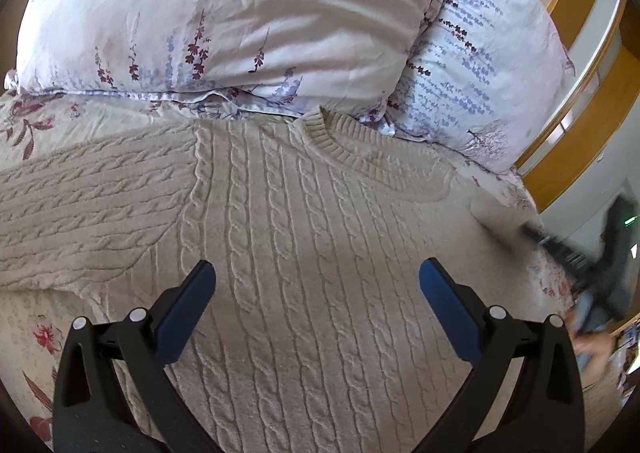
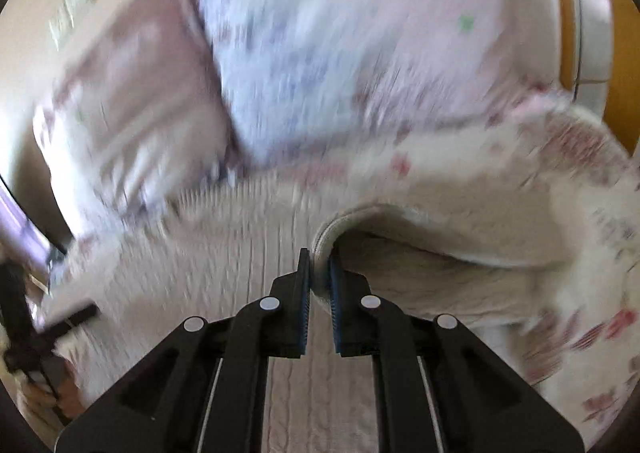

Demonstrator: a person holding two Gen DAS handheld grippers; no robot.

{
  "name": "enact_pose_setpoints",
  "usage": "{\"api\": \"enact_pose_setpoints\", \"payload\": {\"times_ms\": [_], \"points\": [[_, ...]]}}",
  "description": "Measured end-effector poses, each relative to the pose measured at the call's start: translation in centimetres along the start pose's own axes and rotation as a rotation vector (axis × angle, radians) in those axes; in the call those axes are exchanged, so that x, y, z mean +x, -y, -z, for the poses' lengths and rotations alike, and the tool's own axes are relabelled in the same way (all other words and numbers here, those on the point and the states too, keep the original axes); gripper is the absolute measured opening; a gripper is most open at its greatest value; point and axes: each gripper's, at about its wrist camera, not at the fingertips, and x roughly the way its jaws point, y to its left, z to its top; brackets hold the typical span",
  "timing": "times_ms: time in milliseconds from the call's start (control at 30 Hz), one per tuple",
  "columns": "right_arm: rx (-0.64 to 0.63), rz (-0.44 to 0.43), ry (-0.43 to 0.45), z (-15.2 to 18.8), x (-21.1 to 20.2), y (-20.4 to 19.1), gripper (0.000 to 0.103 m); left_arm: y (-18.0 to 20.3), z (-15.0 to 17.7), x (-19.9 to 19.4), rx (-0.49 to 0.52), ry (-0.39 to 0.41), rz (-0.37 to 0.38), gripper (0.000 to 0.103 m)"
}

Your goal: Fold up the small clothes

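Two pillows (image 1: 240, 13) wall off the bed's head behind the sweater (image 1: 300, 233); a wooden frame (image 1: 580, 157) bounds the right side.

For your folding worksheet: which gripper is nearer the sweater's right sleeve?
Right. The right gripper is shut on the sleeve; the left gripper hovers open over the sweater's body.

Two plump white pillows printed with purple and maroon flower sprigs lean side by side at the head of the bed, the larger left pillow (image 1: 224, 13) overlapping the right one (image 1: 480, 65). Under them lies a cream bedsheet with red floral print (image 1: 44, 333). An orange-brown wooden frame (image 1: 576, 149) stands beside a pale wall (image 2: 36, 65).
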Motion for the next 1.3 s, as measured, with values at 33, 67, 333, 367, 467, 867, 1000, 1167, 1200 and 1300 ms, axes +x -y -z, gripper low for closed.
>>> {"api": "enact_pose_setpoints", "payload": {"times_ms": [33, 67, 333, 367, 467, 867, 1000, 1167, 1200, 1300], "points": [[0.010, -0.003, -0.026, 0.3, 0.5, 0.2, 0.010, -0.1, 0.0, -0.1, -0.008, -0.001, 0.010, 0.101], [0.033, -0.013, -0.045, 0.4, 0.8, 0.4, 0.011, -0.2, 0.0, -0.1, -0.013, -0.002, 0.018, 0.101], [0.354, -0.102, -0.042, 0.0, -1.0, 5.8, 0.040, -0.8, -0.1, -0.9, -0.044, 0.006, 0.065, 0.101], [0.390, -0.094, -0.036, -0.1, -1.2, 6.5, 0.040, -1.0, -0.1, -0.9, -0.054, 0.006, 0.072, 0.101], [0.461, -0.030, -0.013, -0.7, -1.1, 7.8, 0.040, -1.5, -0.1, -0.9, -0.091, -0.003, 0.098, 0.101], [-0.196, -0.011, 0.154, -4.0, -1.6, -9.9, 0.002, -3.8, -0.6, -2.5, -0.202, 0.022, 0.200, 0.094], [-0.298, -0.067, -0.045, -0.2, 1.9, -13.8, 0.002, -4.4, -0.2, -2.4, -0.247, -0.005, 0.230, 0.093], [0.082, -0.184, -0.083, 0.3, 0.1, -5.8, 0.046, -4.3, 0.0, -2.6, -0.210, -0.007, 0.224, 0.093], [0.191, -0.197, -0.060, 0.3, -1.0, -3.0, 0.046, -4.2, 0.0, -2.5, -0.211, -0.009, 0.229, 0.093], [0.378, -0.199, -0.012, 0.4, -2.2, 1.5, 0.046, -4.0, -0.1, -1.9, -0.211, -0.018, 0.245, 0.093]]}}
